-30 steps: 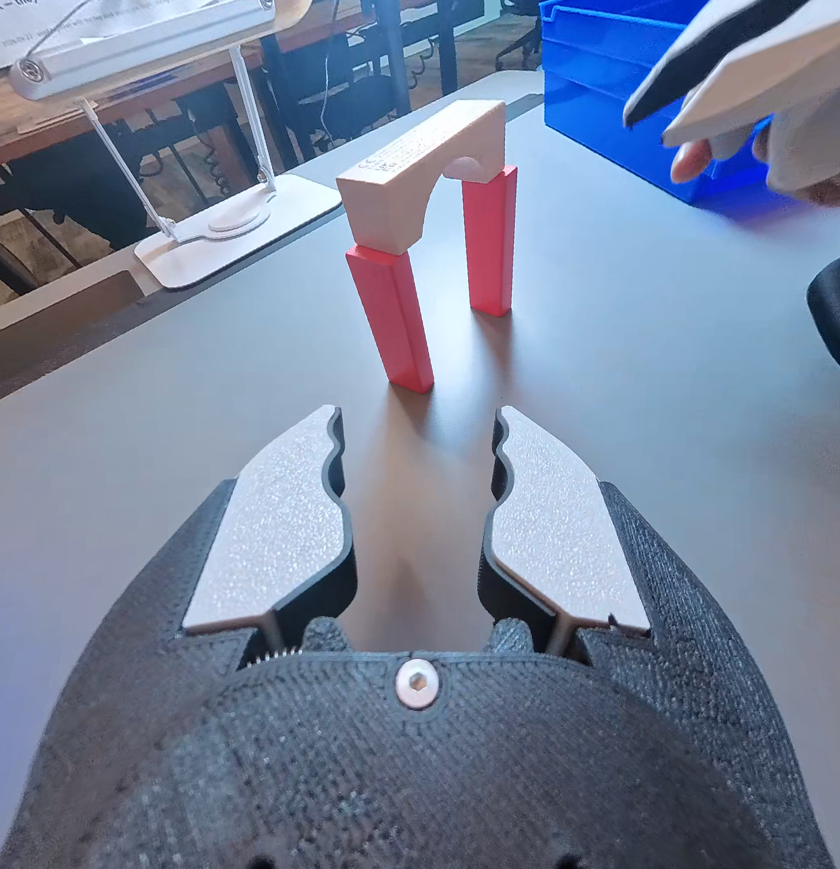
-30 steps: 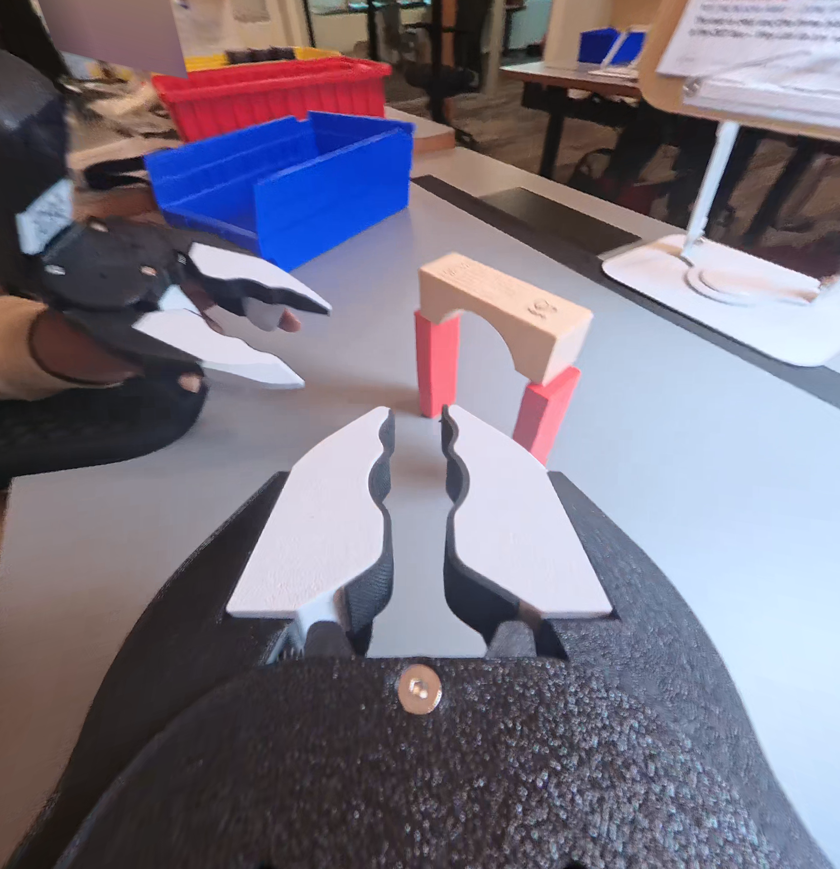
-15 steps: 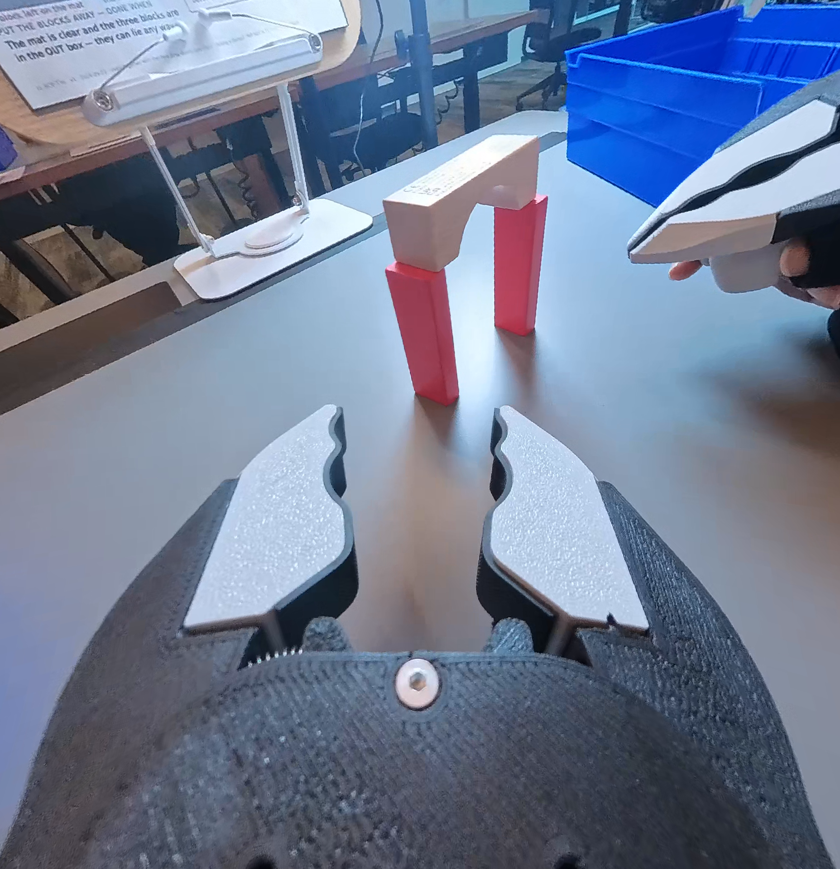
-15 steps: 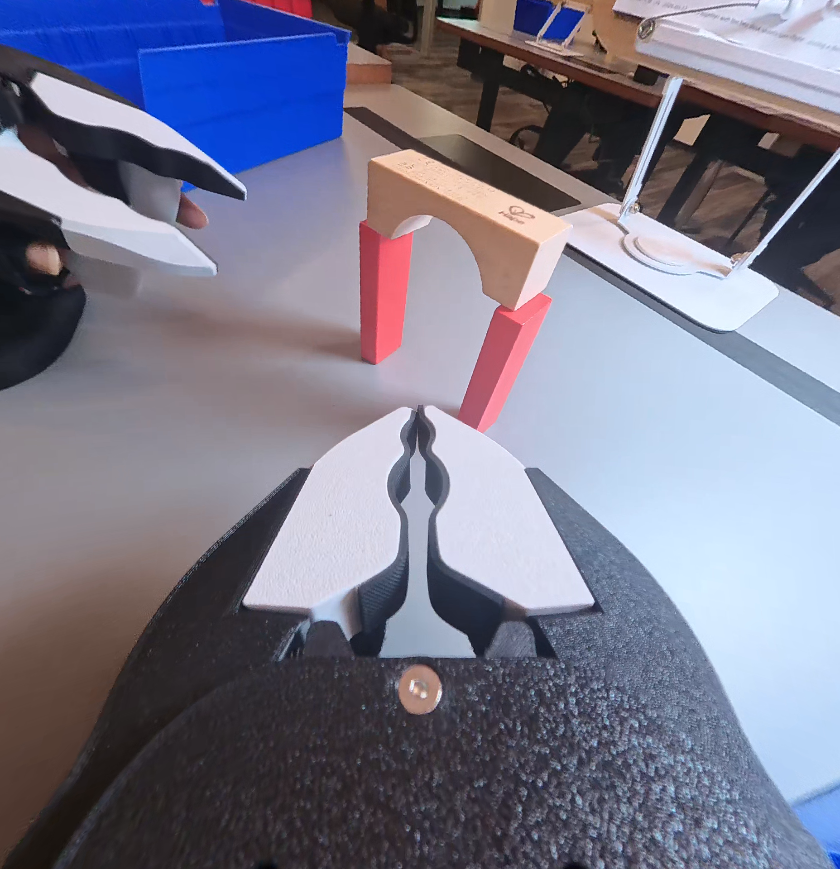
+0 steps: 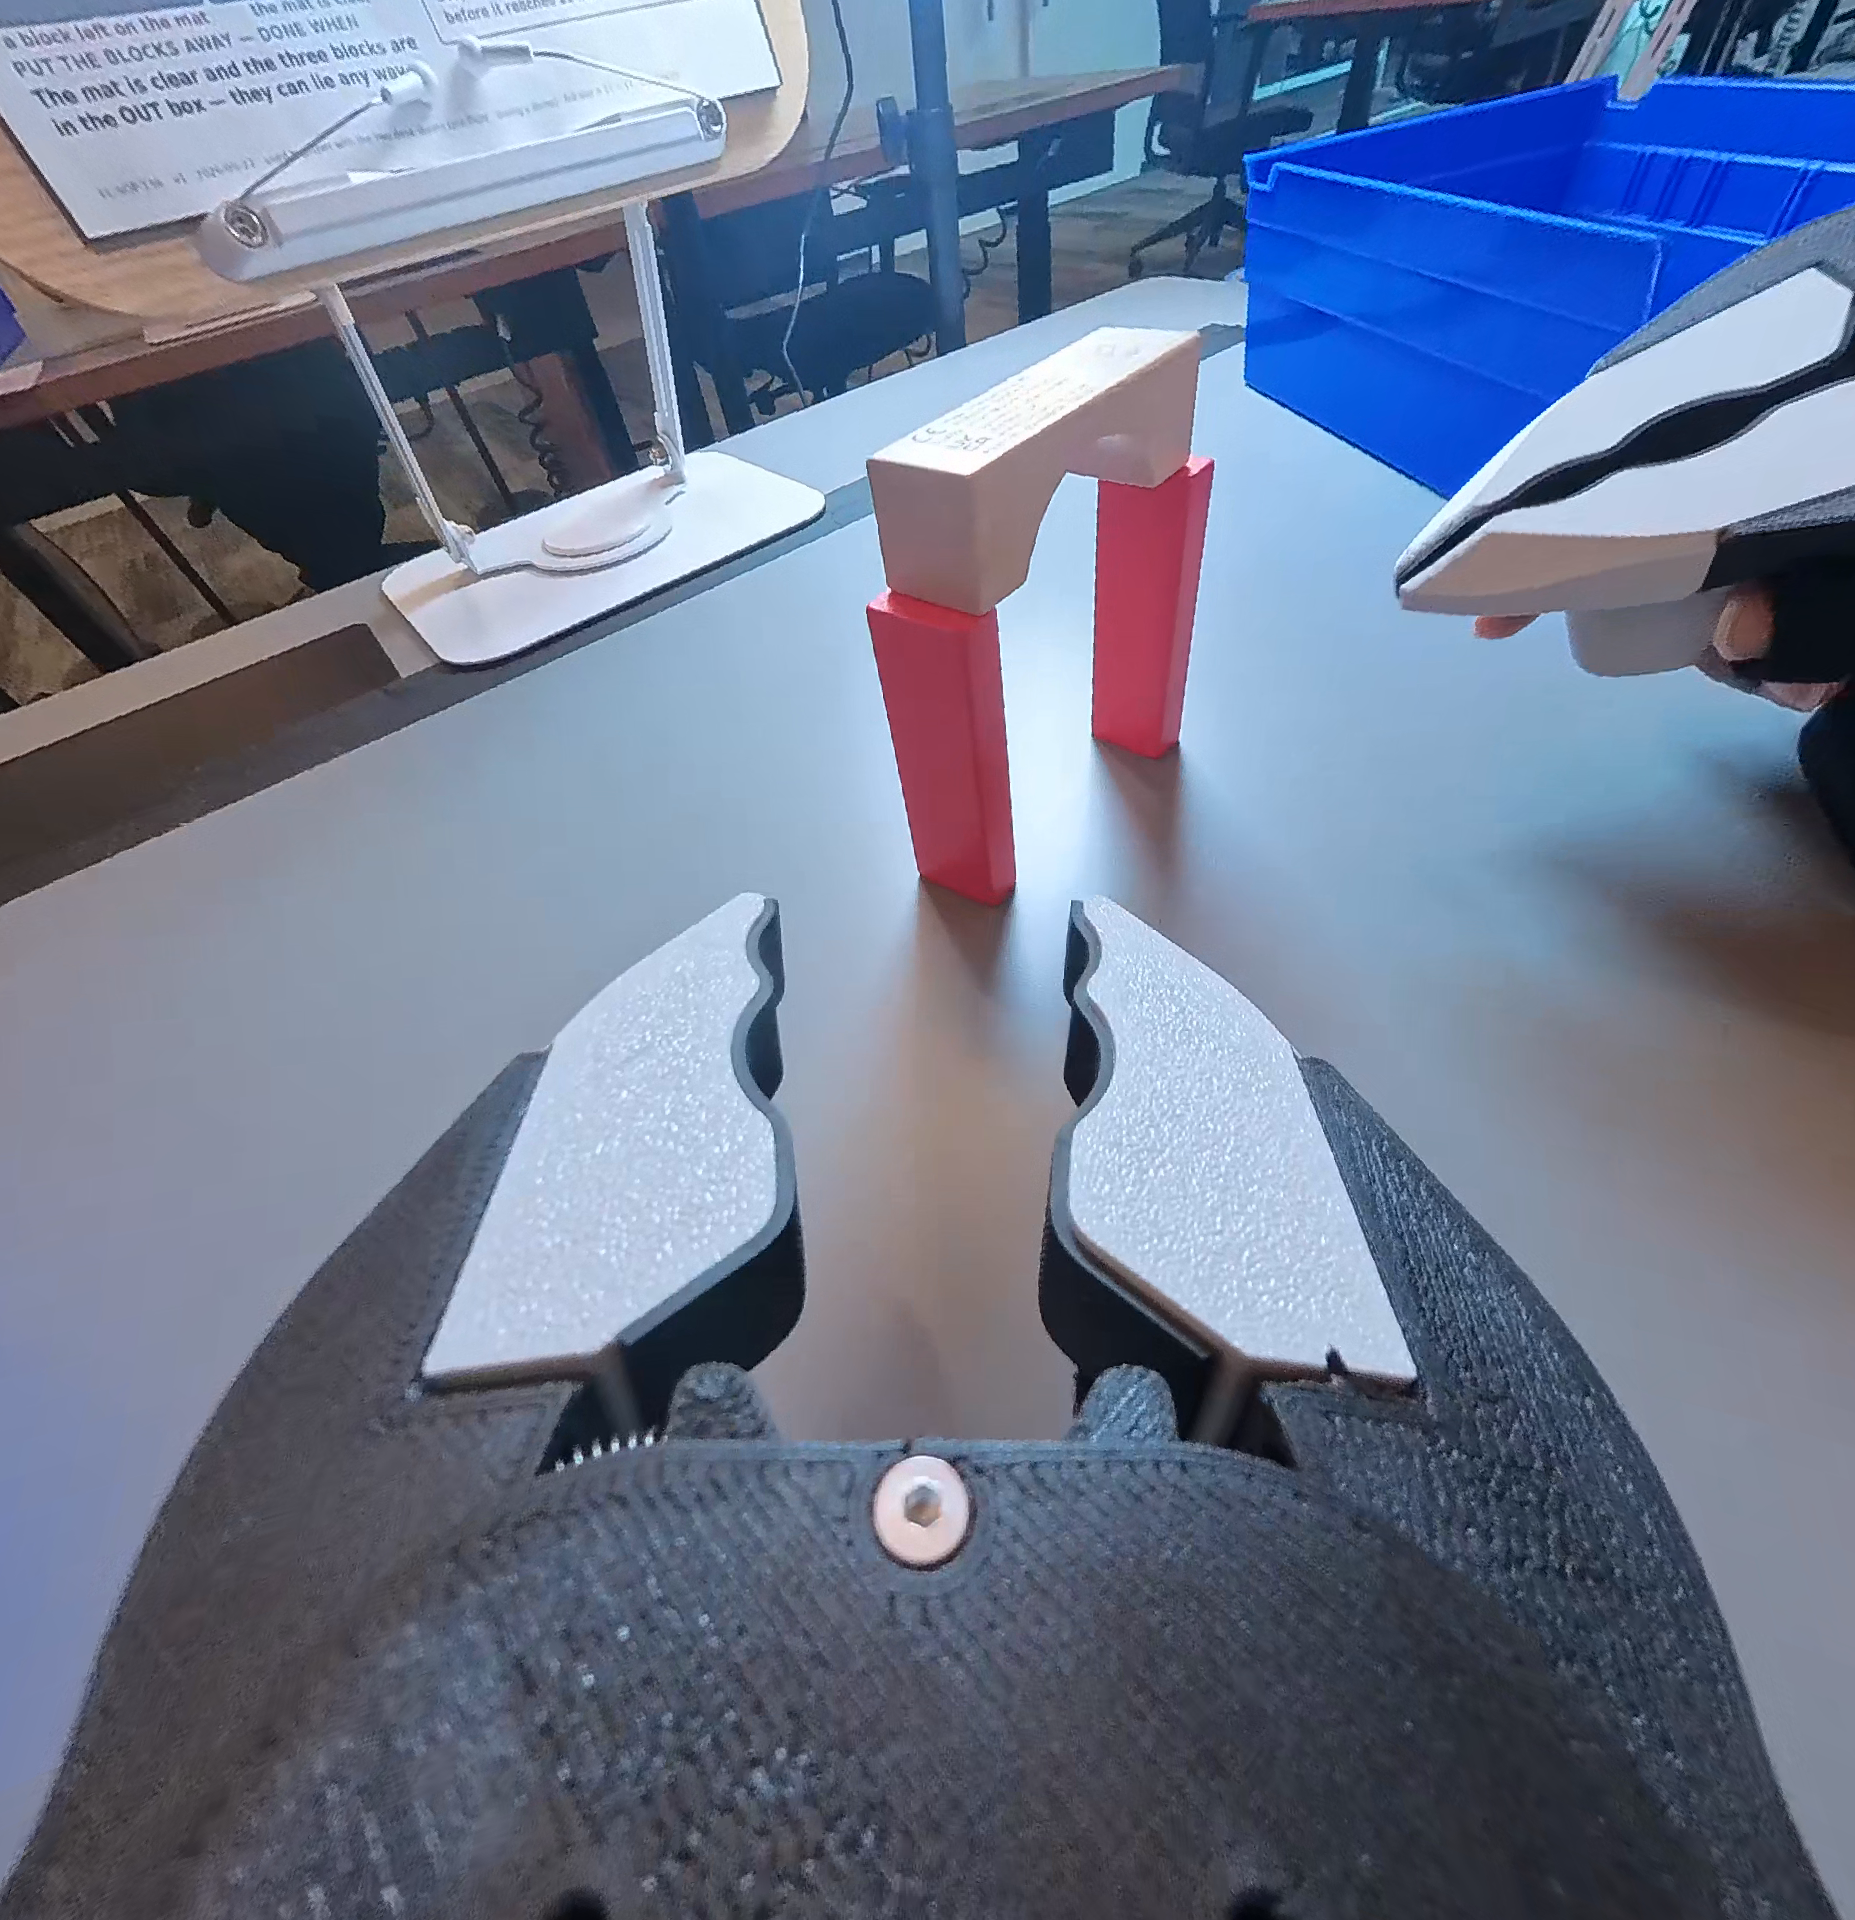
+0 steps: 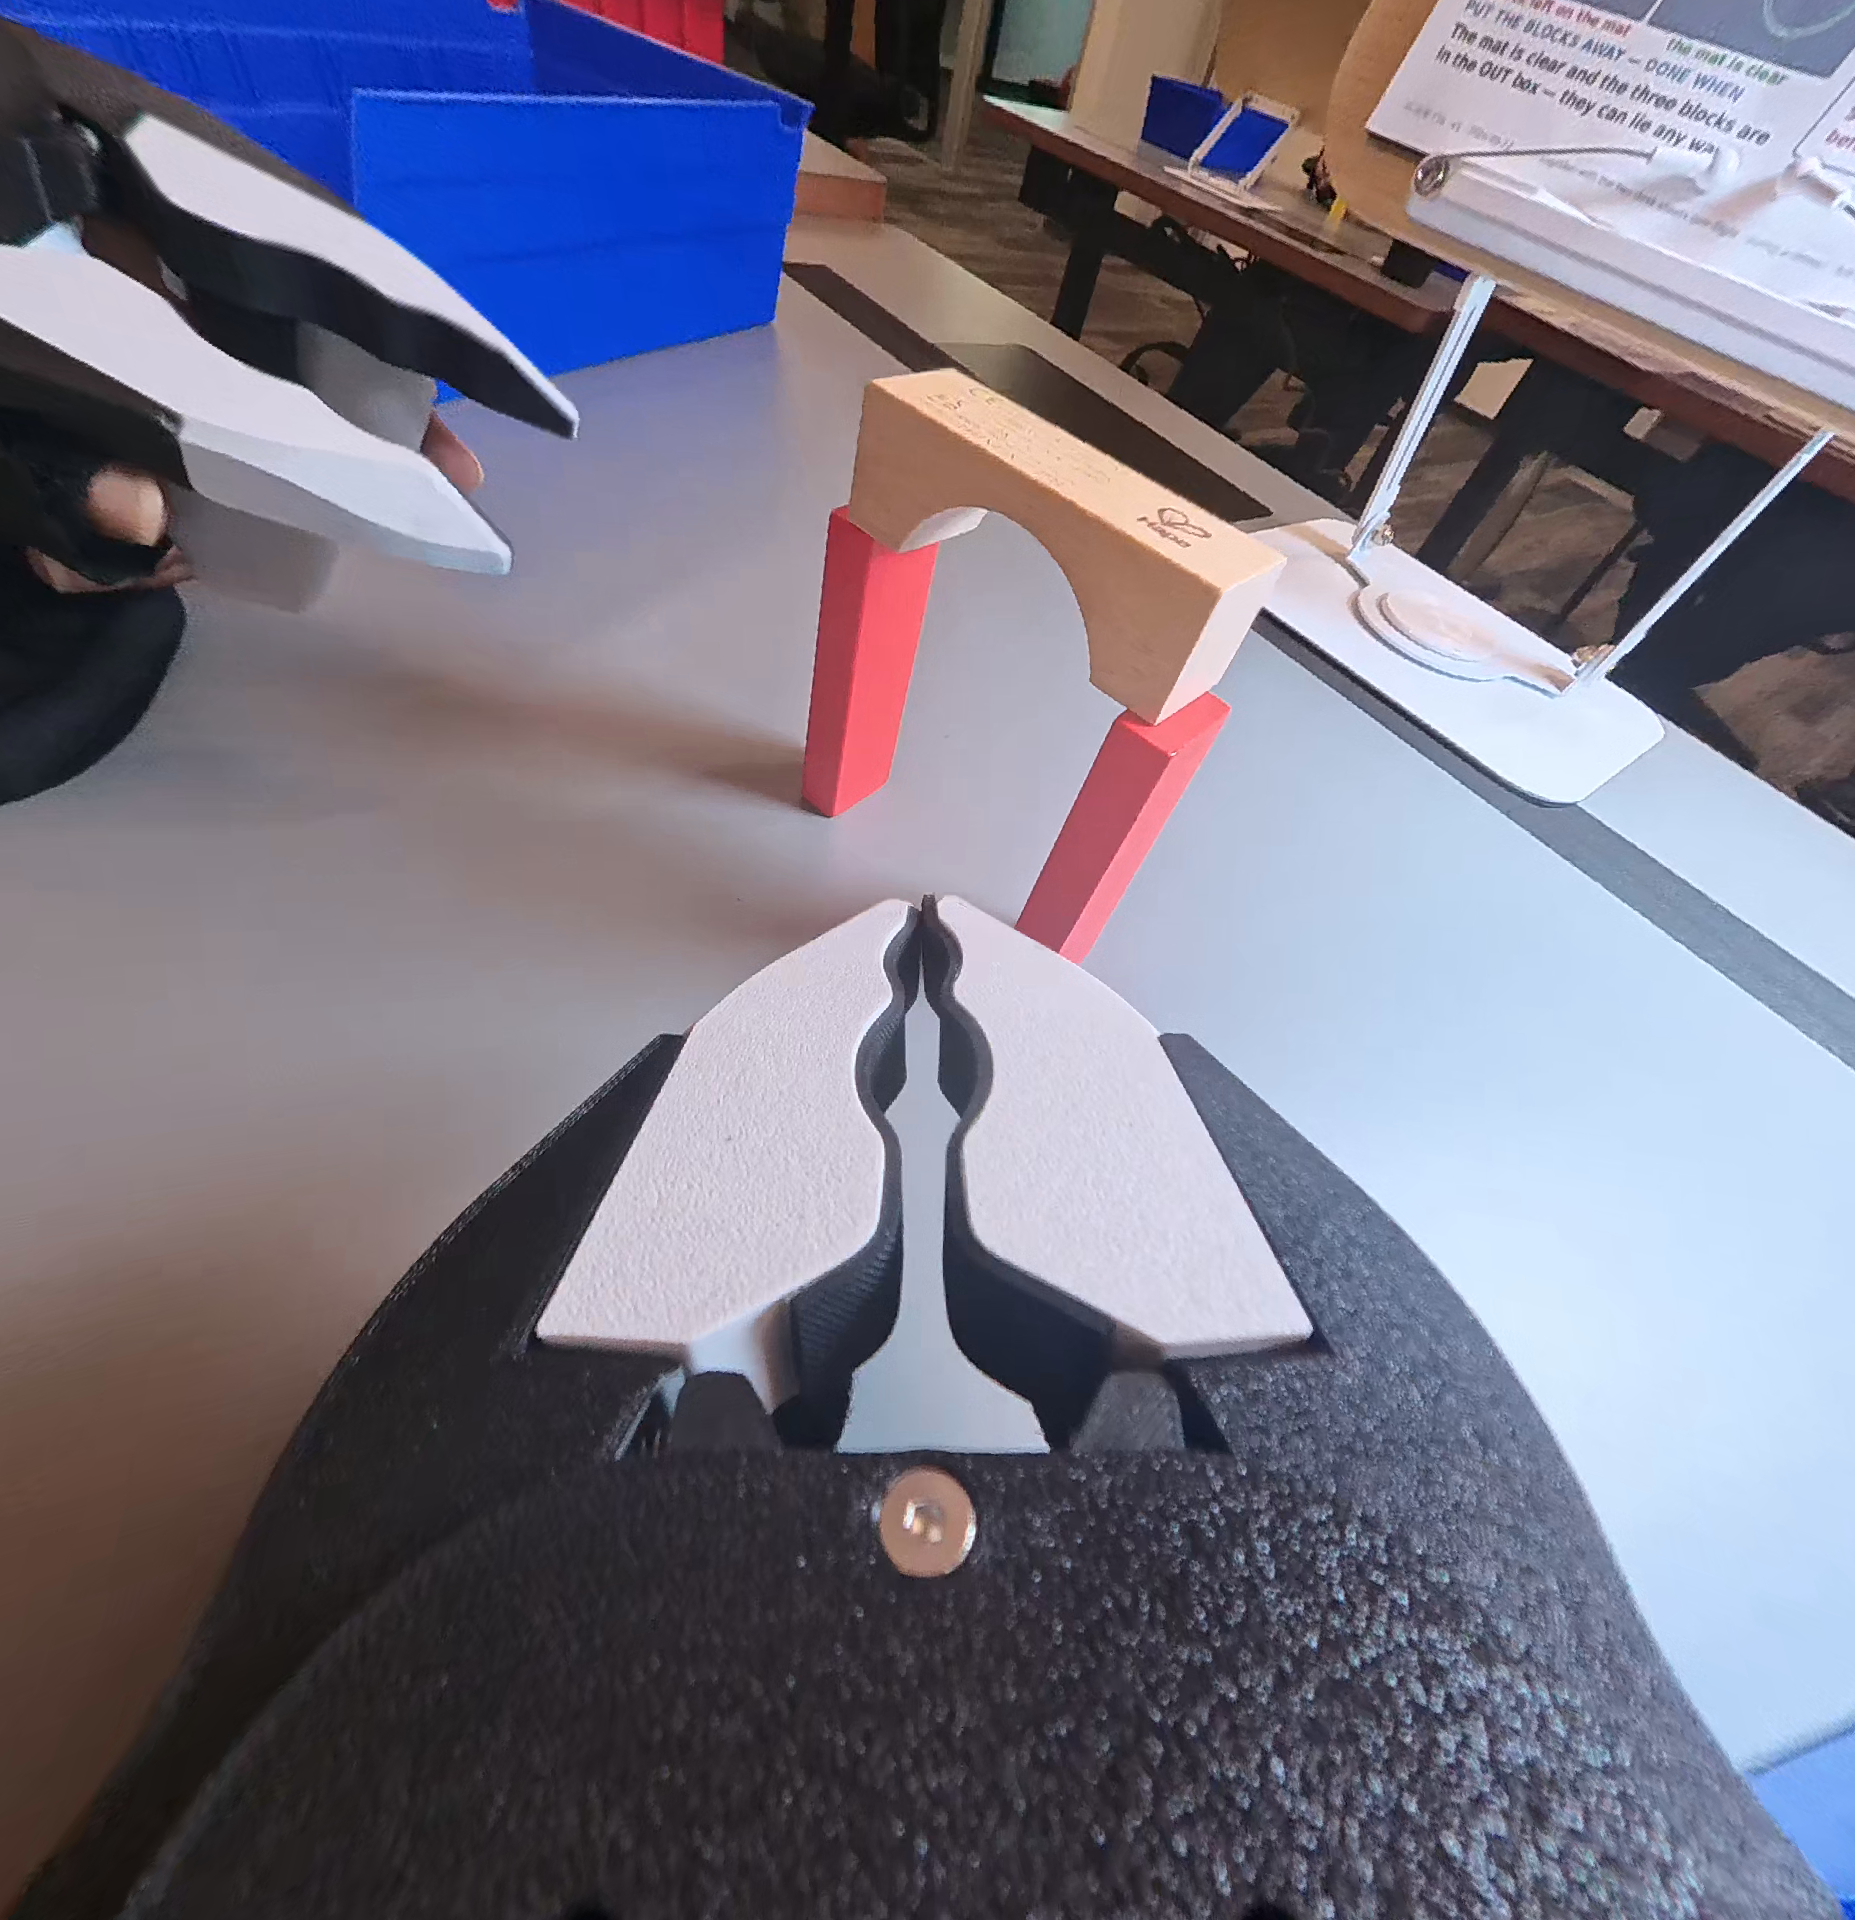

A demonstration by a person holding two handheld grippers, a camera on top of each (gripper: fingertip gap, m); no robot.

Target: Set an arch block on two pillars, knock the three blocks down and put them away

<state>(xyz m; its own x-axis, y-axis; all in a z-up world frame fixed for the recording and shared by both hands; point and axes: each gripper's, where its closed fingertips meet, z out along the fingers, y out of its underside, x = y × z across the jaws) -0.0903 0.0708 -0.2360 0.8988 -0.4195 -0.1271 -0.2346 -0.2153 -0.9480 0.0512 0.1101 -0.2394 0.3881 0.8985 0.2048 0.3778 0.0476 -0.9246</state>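
- Left wrist view: the wooden arch block (image 5: 1016,468) sits across the tops of two upright red pillars, the near pillar (image 5: 949,748) and the far pillar (image 5: 1146,603), all standing on the grey table (image 5: 383,987).
- The left gripper (image 5: 921,925) is low over the table just short of the near pillar, its fingers spread wide with nothing between them.
- To the right of the arch, the right gripper (image 5: 1422,577) points at it from a short way off, tips together, held by a gloved hand (image 5: 1764,644).
- Behind and right of the arch stands a blue bin (image 5: 1442,312); behind and left, a white stand (image 5: 601,540) carrying a printed sheet.
- Right wrist view: the arch block (image 6: 1058,520) rests on the two pillars (image 6: 866,665) (image 6: 1120,831).
- The right gripper (image 6: 928,914) is just before the nearer pillar's foot, its fingertips pressed together and empty.
- Left of the arch, the left gripper (image 6: 538,488) hangs above the table with fingers apart; the blue bin (image 6: 570,197) lies beyond it.
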